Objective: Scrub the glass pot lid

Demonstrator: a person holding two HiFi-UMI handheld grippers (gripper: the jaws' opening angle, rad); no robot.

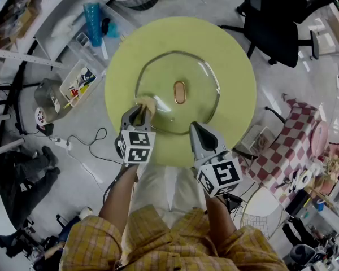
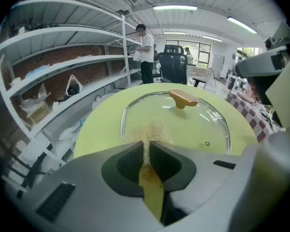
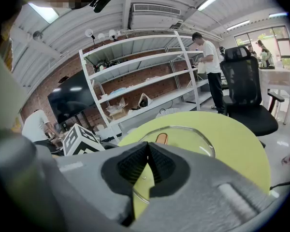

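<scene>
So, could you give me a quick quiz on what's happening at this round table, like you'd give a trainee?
1. True or false: the left tool grips a scrub pad that rests on the glass lid.
2. What colour is the lid's handle? A) black B) golden-orange C) blue
3. Fill in: the jaws of the right tool are ____ (open or shut).

Key: 1 true; 2 B; 3 shut.

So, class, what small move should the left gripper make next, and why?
Probably sweep the left gripper across the glass lid toward its handle: its jaws are shut on a scrub pad that sits at the lid's near-left rim, and the right gripper is shut and empty.
</scene>
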